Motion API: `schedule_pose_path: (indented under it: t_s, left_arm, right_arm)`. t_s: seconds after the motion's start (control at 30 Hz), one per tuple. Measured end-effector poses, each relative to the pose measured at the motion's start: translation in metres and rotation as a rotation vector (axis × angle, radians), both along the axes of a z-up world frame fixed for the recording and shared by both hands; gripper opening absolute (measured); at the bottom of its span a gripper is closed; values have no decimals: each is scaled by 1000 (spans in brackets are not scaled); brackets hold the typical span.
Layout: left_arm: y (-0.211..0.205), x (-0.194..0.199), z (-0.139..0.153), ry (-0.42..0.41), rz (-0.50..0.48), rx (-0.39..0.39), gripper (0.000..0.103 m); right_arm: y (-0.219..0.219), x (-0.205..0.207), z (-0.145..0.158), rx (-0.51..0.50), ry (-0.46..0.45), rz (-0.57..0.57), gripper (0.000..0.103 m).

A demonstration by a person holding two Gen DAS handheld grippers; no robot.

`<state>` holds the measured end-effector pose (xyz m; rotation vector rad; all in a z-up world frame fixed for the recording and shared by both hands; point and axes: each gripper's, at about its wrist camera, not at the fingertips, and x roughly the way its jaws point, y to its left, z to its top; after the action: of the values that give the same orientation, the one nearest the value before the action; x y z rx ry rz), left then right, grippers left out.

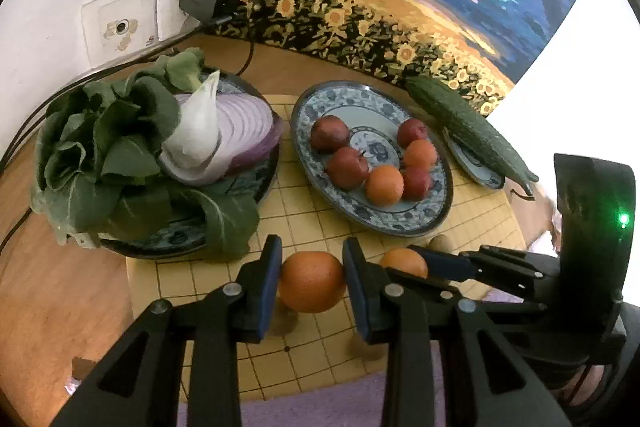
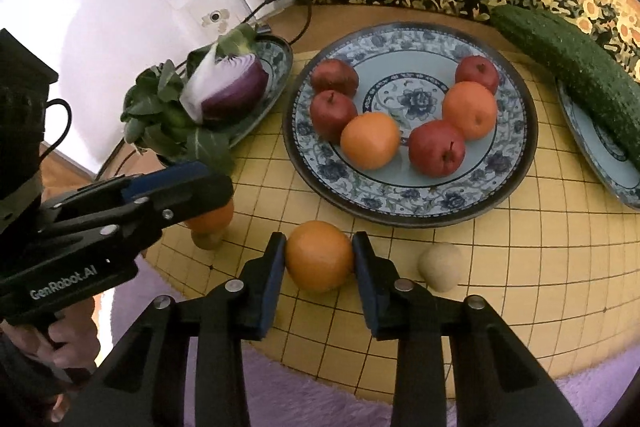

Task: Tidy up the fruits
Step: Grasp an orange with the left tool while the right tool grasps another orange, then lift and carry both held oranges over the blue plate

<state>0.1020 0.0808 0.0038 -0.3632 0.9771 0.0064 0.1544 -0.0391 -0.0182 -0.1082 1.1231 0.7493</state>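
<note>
Each hand's gripper was closed on 1 orange near the front of the yellow grid board (image 2: 500,267); the left gripper (image 1: 312,283) pinched its orange (image 1: 312,281) between both fingers, and the right gripper (image 2: 320,259) had its fingers pressed against a second orange (image 2: 320,255), probably so both could go to the fruit plate together; the central blue-patterned plate (image 2: 516,163) just behind already held 4 red apples and 2 oranges; a left-hand plate (image 1: 264,183) carried leafy greens and half a red onion (image 1: 248,131); a right-hand plate (image 2: 580,131) carried a cucumber (image 2: 572,67); a pale round item (image 2: 440,265), not identifiable, lay on the board beside the right gripper.
</note>
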Motion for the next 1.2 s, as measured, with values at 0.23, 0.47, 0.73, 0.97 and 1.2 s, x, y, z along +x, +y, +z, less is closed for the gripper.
schedule_pose_path:
  t_s: [0.23, 0.47, 0.73, 0.97, 1.2]
  left_arm:
    - [-4, 3, 4, -14, -7, -1, 33]
    - [-1, 3, 11, -37, 6, -2, 33]
    - [-1, 13, 27, -75, -13, 12, 33]
    - [-5, 36, 45, -112, -45, 30, 33]
    - [-8, 66, 56, -136, -56, 38, 33]
  right_arm:
    - [-1, -4, 5, 11, -10, -4, 35]
    - [-5, -5, 11, 38, -12, -13, 35]
    - [-13, 4, 28, 81, -41, -40, 35]
    - [-21, 24, 43, 112, -83, -79, 35]
    - [-25, 54, 58, 122, -155, -95, 35]
